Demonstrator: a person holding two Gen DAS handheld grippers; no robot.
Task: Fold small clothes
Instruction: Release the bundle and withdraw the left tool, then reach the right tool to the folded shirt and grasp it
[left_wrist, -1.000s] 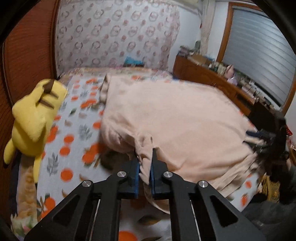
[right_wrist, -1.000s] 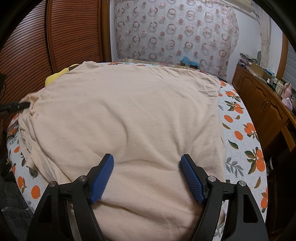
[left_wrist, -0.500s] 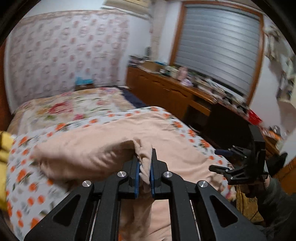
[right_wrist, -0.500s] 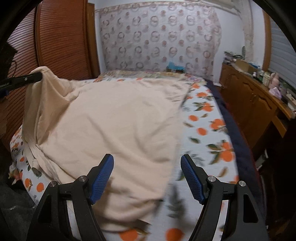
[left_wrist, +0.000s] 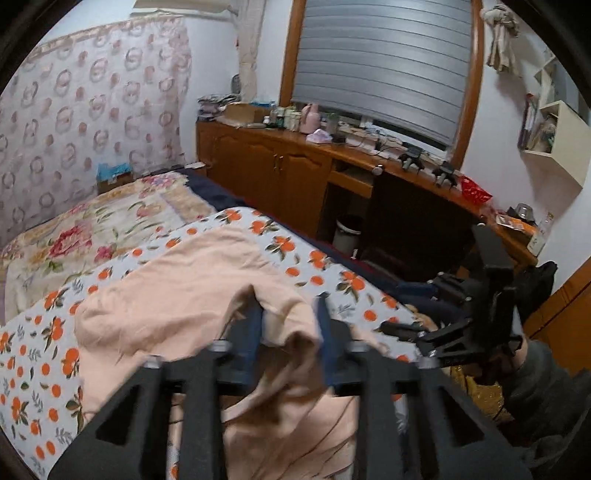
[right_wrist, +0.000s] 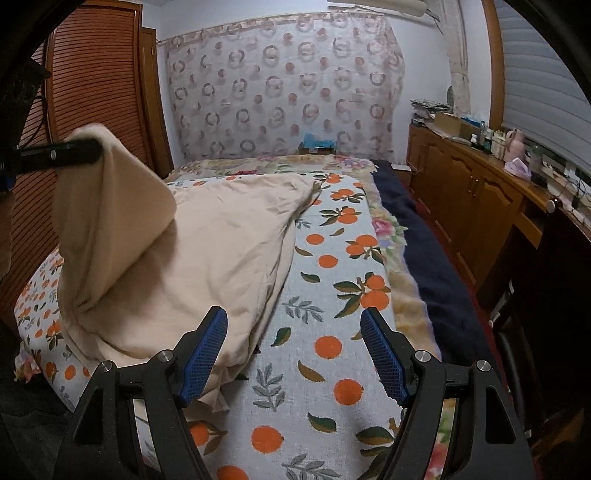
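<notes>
Orange-print bedsheet (right_wrist: 332, 295) is spread over bed. Peach garment (right_wrist: 207, 258) is laid across sheet toward 9 o'clock, one corner lifted at 10 o'clock. Left gripper (left_wrist: 288, 332) is seen blurred, fingers partly apart, cloth fold draped between them; grip cannot be told. Right gripper (right_wrist: 293, 354) is held above sheet at 6 o'clock, fingers wide apart, nothing held.

Left gripper (left_wrist: 288, 325) raised with its jaws parted — right gripper (right_wrist: 293, 354) low, spread wide.
</notes>
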